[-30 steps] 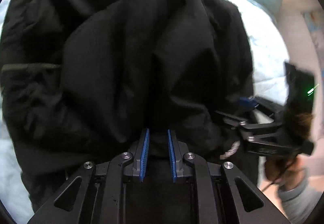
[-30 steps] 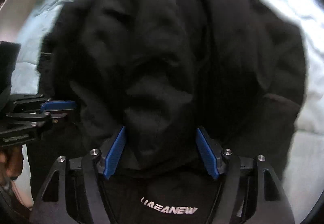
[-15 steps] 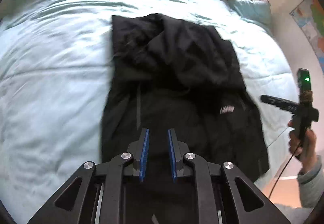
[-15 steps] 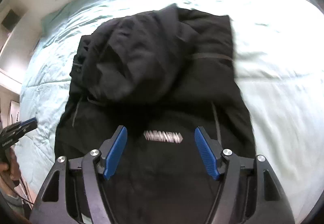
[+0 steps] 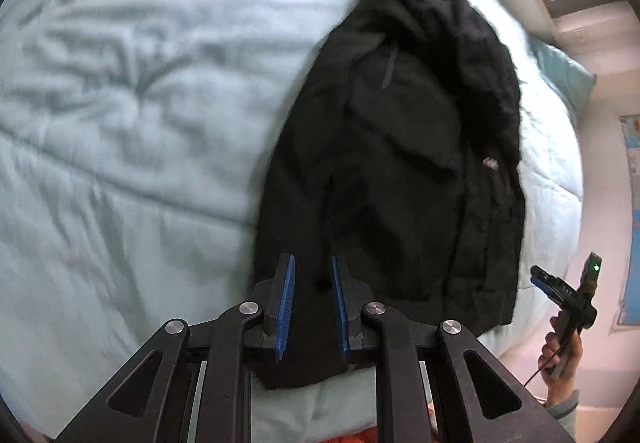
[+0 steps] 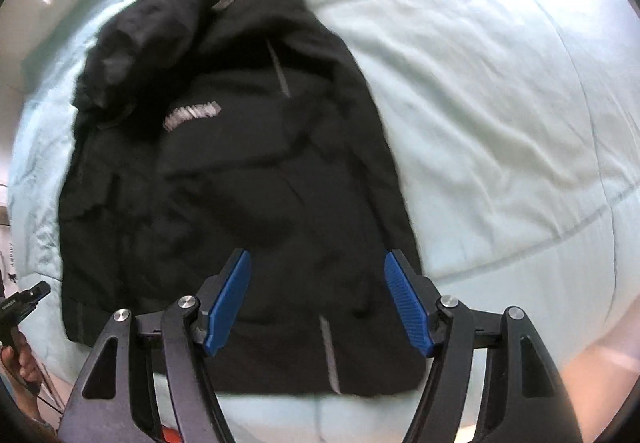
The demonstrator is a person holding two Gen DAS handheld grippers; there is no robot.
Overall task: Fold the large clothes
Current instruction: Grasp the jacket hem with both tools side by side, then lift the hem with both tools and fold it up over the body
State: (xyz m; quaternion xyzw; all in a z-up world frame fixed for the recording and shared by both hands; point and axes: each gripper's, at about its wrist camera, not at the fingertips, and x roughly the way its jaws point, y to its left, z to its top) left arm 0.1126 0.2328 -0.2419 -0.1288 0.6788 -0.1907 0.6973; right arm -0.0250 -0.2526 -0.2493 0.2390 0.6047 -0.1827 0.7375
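A: While both hover, black jacket (image 6: 240, 171) lies on bed (image 6: 500, 103), hood at 12 o'clock.
B: Left hand-held gripper (image 5: 311, 307) narrow, empty; right hand-held gripper (image 6: 316, 303) wide, prob. lining up hem grab.

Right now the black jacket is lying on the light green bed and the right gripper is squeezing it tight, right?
Not quite. The black jacket does lie on the light green bed, but the right gripper isn't squeezing it. In the right wrist view its blue fingers are spread wide apart above the jacket, holding nothing.
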